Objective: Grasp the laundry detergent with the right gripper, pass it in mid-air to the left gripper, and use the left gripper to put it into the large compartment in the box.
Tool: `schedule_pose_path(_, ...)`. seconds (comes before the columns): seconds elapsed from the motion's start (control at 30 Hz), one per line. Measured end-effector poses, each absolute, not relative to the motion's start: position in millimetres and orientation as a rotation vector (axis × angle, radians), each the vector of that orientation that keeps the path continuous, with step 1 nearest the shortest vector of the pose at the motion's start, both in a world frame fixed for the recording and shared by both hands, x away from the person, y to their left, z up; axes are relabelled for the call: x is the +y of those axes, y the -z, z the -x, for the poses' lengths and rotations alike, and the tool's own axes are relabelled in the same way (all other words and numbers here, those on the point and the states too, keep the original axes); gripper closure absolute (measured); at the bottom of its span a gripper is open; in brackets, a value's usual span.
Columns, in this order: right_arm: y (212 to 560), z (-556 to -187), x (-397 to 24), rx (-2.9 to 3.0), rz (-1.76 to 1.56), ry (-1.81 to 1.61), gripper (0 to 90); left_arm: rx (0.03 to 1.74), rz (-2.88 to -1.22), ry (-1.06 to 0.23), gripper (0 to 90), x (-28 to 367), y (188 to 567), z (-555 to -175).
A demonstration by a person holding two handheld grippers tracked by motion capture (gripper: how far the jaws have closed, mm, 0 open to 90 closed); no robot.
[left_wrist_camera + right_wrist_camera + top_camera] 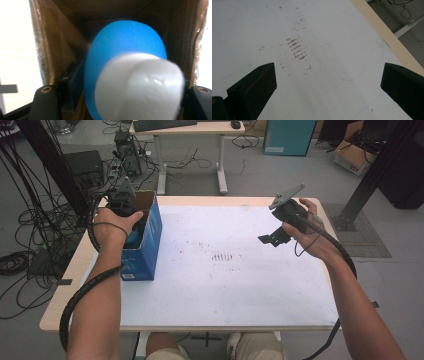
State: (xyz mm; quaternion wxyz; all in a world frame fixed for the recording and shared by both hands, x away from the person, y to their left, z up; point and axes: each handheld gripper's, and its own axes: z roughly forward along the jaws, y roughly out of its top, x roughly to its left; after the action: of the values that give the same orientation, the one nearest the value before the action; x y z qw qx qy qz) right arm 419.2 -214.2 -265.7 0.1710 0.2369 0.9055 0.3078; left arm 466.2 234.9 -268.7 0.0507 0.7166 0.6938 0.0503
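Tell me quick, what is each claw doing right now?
Left gripper: down in the box, a blue and white object between its jaws; grip cannot be told.
Right gripper: open, empty, above the table.

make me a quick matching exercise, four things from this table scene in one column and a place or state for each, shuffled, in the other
Things:
1. blue box
2. blue and white object
3. right gripper
4. rust-coloured smudges

Places or states:
a. held above the white surface, jaws wide apart with nothing between them
b. standing at the table's left edge, top open
c. marks on the middle of the white table surface
d. inside the cardboard-lined box, between the jaws of the left gripper

Pairs: 1-b, 2-d, 3-a, 4-c
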Motion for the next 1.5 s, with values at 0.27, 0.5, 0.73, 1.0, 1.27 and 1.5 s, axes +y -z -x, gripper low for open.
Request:
schedule_pose_path(0.27,263,-420,-210,2.572,-0.670,-0.873,0.2,2.073,-2.199,-0.179,26.4,229,253,-461)
schedule_pose_path(0.5,261,-420,-207,2.572,-0.656,-0.881,0.2,2.066,-2.220,-0.204,24.9,224,238,-453)
schedule_pose_path(0.73,262,-423,-206,2.574,-0.665,-0.873,0.2,1.997,-2.224,-0.271,19.1,227,208,-440)
schedule_pose_path(1.0,263,-434,-206,2.601,-0.666,-0.810,0.2,1.824,-2.256,-0.300,12.6,202,177,-432)
schedule_pose_path(1.27,265,-445,-213,2.630,-0.705,-0.739,0.2,1.677,-2.317,-0.274,9.2,158,178,-447)
schedule_pose_path(1.5,271,-459,-228,2.639,-0.757,-0.702,0.2,1.579,-2.349,-0.253,7.7,123,186,-464)
